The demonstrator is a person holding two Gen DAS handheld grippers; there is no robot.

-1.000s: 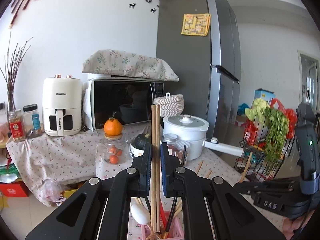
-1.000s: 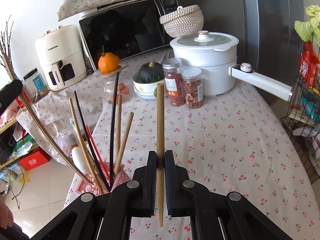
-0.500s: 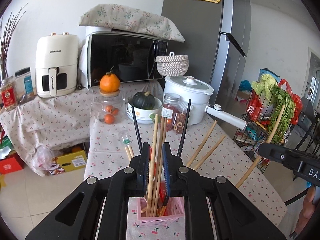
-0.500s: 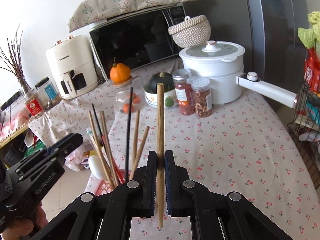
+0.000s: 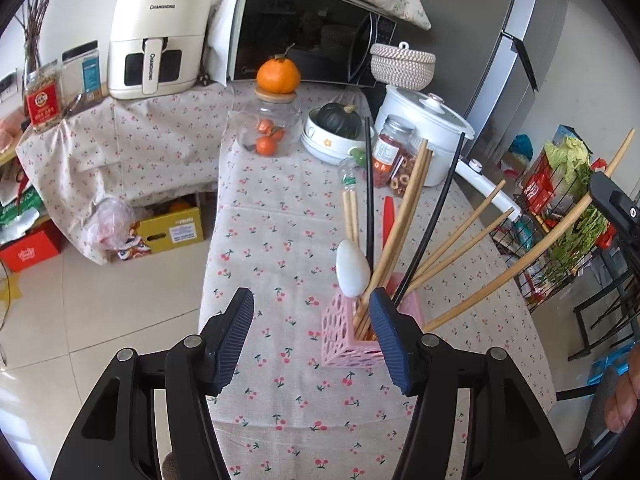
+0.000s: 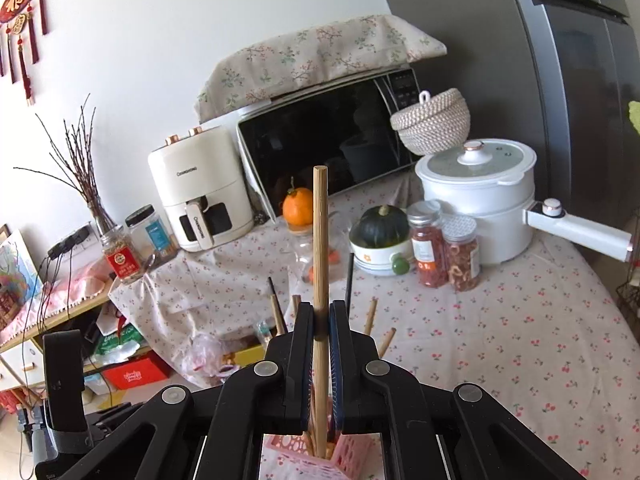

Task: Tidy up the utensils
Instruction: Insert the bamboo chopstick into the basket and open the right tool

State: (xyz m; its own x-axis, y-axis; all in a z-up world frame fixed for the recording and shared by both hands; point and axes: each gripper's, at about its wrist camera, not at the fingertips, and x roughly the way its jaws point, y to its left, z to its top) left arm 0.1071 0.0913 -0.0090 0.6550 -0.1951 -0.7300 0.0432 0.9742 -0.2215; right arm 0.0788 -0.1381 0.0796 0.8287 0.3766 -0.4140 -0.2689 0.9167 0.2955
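Note:
A pink lattice holder (image 5: 344, 340) stands on the cherry-print tablecloth (image 5: 280, 240). It holds several wooden chopsticks (image 5: 400, 220), two black ones (image 5: 369, 184) and a white spoon (image 5: 352, 268). My left gripper (image 5: 312, 332) points down at it; its jaws are opening and the pads press on nothing. My right gripper (image 6: 320, 320) is shut on a single wooden chopstick (image 6: 320, 240), held upright with its lower end inside the pink holder (image 6: 356, 456). In the left wrist view that chopstick (image 5: 540, 248) slants in from the right gripper (image 5: 616, 204).
At the back of the table are a white pot with a long handle (image 5: 424, 128), two spice jars (image 5: 392, 148), a bowl with a dark squash (image 5: 336, 128) and a glass jar topped by an orange (image 5: 276, 120). A wire rack of vegetables (image 5: 568, 216) stands to the right.
My left gripper let go of its pair of wooden chopsticks, which now stand in the pink holder, and tilted downward with jaws spread. My right gripper brought its chopstick over the holder.

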